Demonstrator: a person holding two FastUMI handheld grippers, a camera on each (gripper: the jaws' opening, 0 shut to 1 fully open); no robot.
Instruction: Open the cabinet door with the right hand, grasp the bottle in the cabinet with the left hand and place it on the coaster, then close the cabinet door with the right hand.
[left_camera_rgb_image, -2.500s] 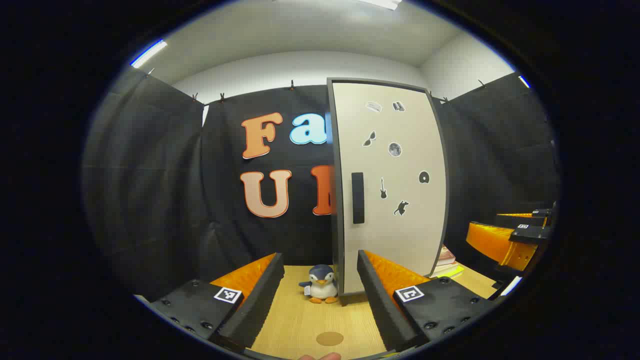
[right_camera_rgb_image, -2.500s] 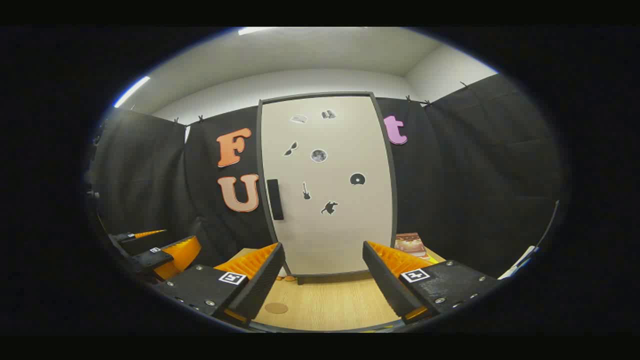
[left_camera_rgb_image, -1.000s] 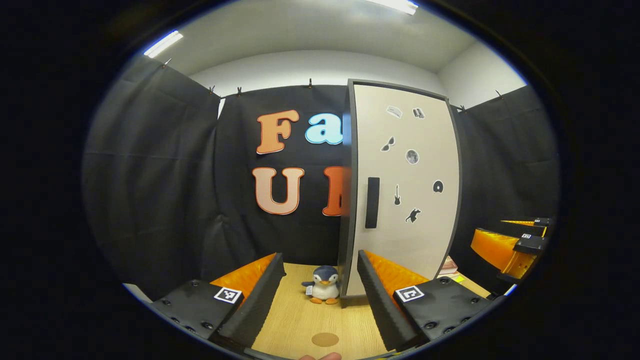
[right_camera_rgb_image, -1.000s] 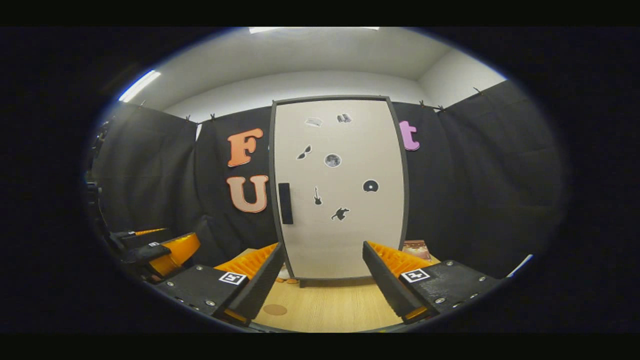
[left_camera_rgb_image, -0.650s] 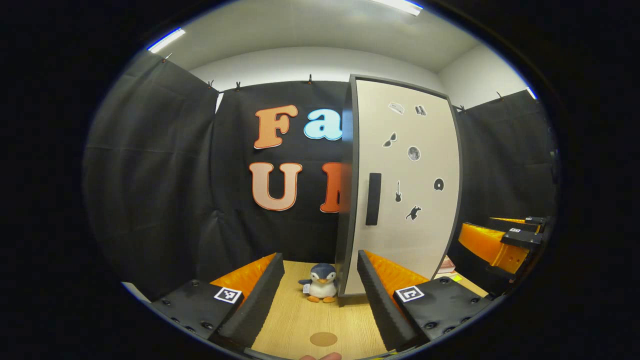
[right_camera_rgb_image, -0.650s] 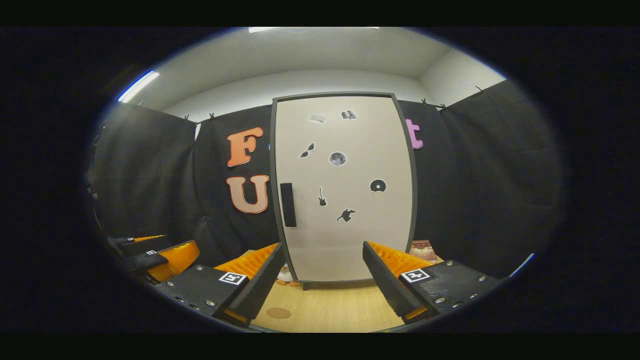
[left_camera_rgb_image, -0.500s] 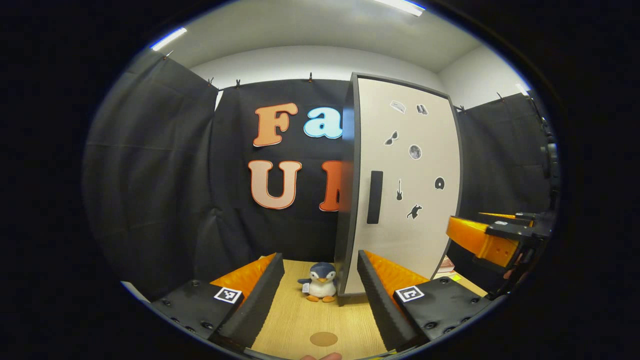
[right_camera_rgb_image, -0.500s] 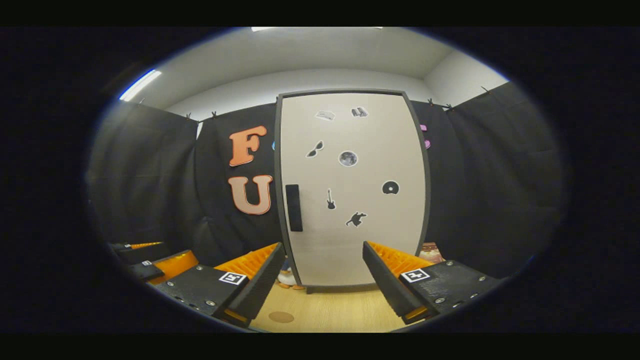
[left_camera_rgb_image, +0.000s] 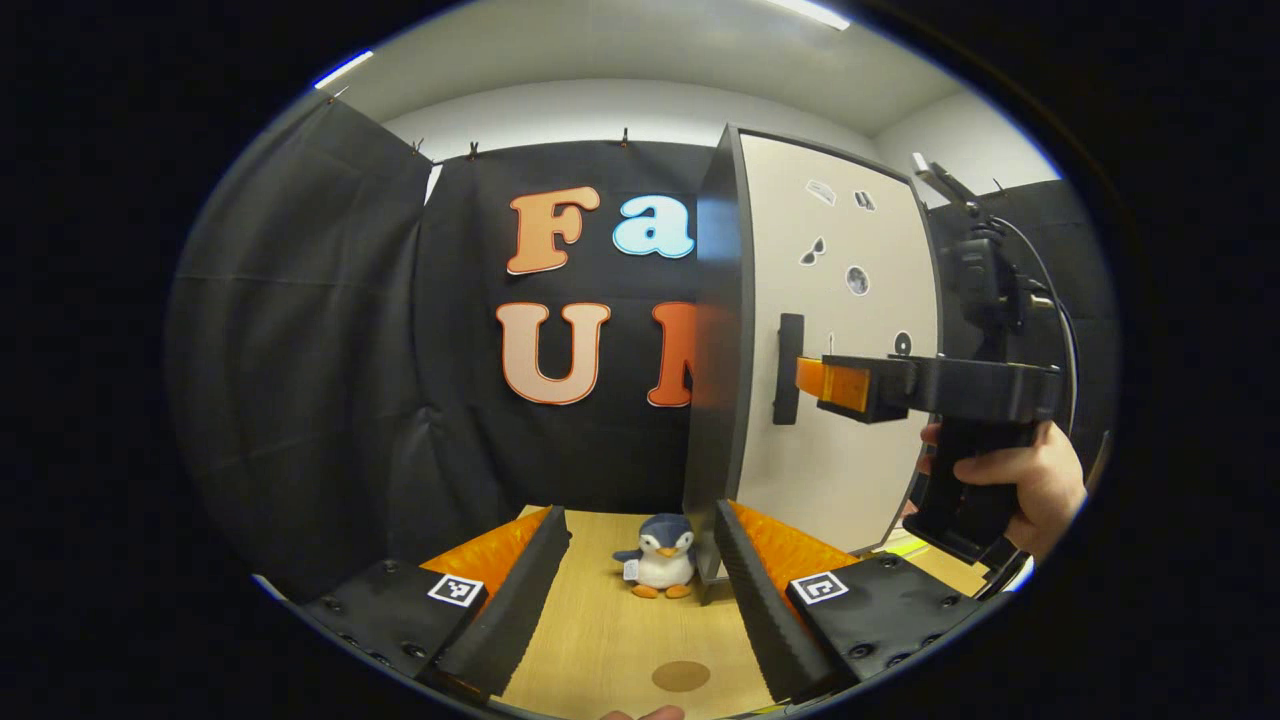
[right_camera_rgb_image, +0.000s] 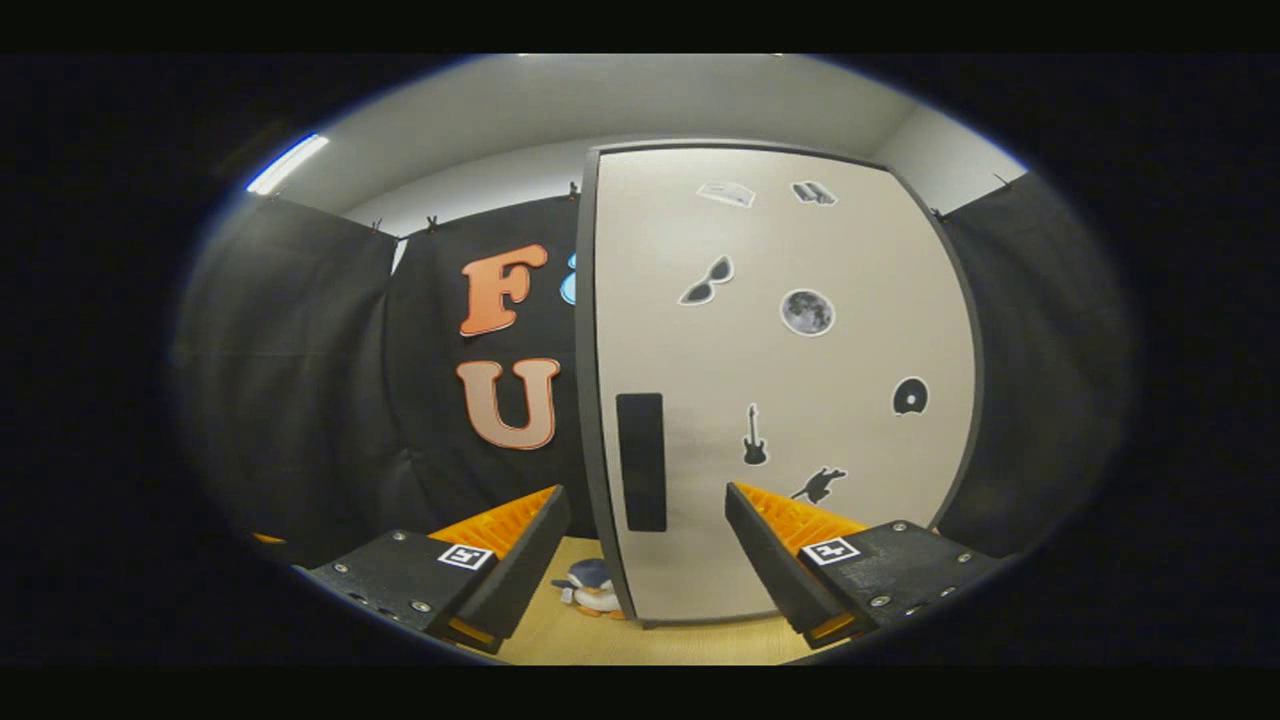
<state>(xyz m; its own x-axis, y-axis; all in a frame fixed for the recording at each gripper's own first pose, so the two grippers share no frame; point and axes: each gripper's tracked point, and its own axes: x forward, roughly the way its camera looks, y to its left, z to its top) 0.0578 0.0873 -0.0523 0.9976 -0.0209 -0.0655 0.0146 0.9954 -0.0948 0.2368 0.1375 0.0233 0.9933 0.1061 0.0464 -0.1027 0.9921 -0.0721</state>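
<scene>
The tall cabinet's beige door (right_camera_rgb_image: 790, 400) with small stickers stands closed, its dark vertical handle (right_camera_rgb_image: 640, 462) at the left edge. My right gripper (right_camera_rgb_image: 645, 545) is open, close in front of the door, with the handle in line between its fingers. In the left gripper view that right gripper (left_camera_rgb_image: 815, 378) reaches level toward the handle (left_camera_rgb_image: 788, 368), held by a hand (left_camera_rgb_image: 1010, 480). My left gripper (left_camera_rgb_image: 640, 600) is open and empty, low over the wooden table. A round brown coaster (left_camera_rgb_image: 681, 676) lies between its fingers. The shut door (left_camera_rgb_image: 850, 420) hides the cabinet's inside.
A small plush penguin (left_camera_rgb_image: 660, 568) stands on the table (left_camera_rgb_image: 600, 640) against the cabinet's left front corner, also seen as the penguin (right_camera_rgb_image: 588, 587) low in the right gripper view. Books (left_camera_rgb_image: 905, 545) lie to the cabinet's right. Black cloth walls close in the booth.
My right gripper has risen and moved forward to the door handle, so the door looms much larger. My left gripper has shifted slightly. The door has stayed closed.
</scene>
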